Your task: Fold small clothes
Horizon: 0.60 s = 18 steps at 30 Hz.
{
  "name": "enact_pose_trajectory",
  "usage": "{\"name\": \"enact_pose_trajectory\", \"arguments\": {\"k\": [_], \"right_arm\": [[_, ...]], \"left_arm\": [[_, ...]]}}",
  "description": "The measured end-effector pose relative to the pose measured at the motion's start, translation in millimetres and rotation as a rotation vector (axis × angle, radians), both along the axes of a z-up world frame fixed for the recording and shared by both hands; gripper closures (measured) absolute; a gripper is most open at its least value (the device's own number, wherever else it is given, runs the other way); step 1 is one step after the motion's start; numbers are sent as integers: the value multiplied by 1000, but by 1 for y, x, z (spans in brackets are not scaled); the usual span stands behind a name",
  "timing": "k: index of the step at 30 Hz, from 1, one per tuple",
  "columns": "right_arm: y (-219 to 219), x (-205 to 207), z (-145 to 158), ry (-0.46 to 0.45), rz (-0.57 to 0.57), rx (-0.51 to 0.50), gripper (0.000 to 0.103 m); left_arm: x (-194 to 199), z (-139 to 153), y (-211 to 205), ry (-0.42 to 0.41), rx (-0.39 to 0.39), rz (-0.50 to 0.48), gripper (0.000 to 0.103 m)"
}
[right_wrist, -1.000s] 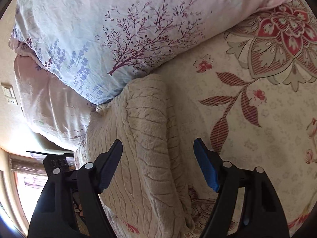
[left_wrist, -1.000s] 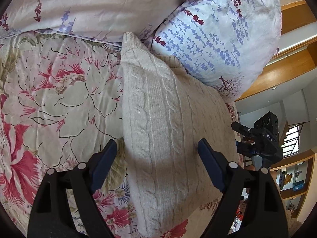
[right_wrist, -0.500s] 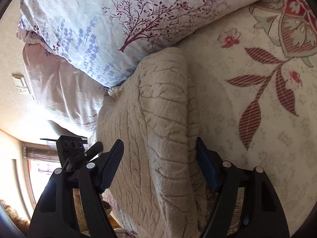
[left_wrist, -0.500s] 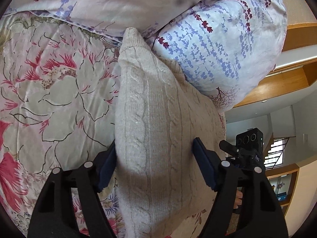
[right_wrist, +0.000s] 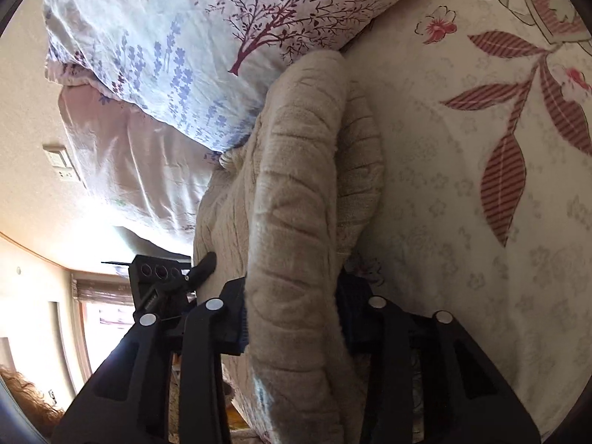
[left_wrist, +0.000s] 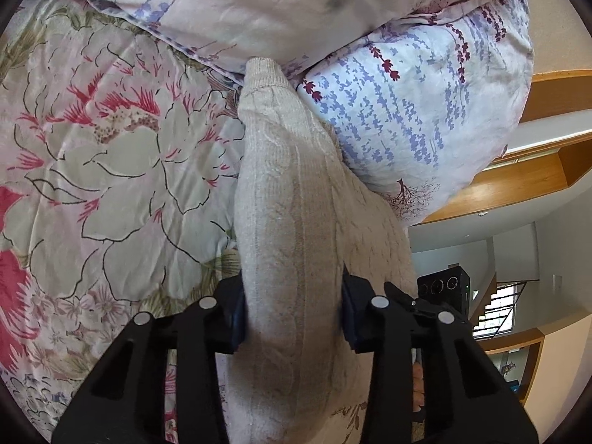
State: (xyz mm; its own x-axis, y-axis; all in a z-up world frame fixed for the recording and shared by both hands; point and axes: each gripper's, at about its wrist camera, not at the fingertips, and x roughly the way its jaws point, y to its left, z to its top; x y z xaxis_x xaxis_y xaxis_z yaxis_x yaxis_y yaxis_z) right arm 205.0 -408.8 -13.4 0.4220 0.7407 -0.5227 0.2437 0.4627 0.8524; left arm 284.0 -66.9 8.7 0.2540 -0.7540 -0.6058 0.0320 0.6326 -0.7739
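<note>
- Left wrist view: left gripper (left_wrist: 292, 316) has a bunched fold of the beige knit sweater (left_wrist: 288, 199) between its jaws; jaws closing, blue pads pressed into the knit on both sides.
- Sweater lies on the floral bedspread (left_wrist: 96, 170), running from the near edge of the bed to the far end, where its ribbed tip tucks under the pillows (left_wrist: 418, 111).
- Pillow with a lavender print sits far right, touching the sweater's right flank.
- Right gripper (left_wrist: 440, 292) shows at lower right of this view, just beside the sweater's right edge.
- Right wrist view: right gripper (right_wrist: 292, 318) pinches another raised fold of the sweater (right_wrist: 296, 192); jaws closing, pads dug into the knit.
- Bedspread (right_wrist: 462, 222) lies right of the sweater, pillow (right_wrist: 207, 37) far left with a tree print.
- Left gripper (right_wrist: 162, 277) shows at lower left, its tip against the sweater's left edge.
</note>
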Motion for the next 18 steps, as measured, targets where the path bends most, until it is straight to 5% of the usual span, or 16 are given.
{"name": "enact_pose_trajectory", "arguments": {"k": [12,18], "right_arm": [[74,-4,38,-129,71,-1,70],[135,0,31,-125,169,-109,70]], "left_arm": [[-40,49,68,-67,8,-21,67],[-54,18,117,3,93,47,65]]}}
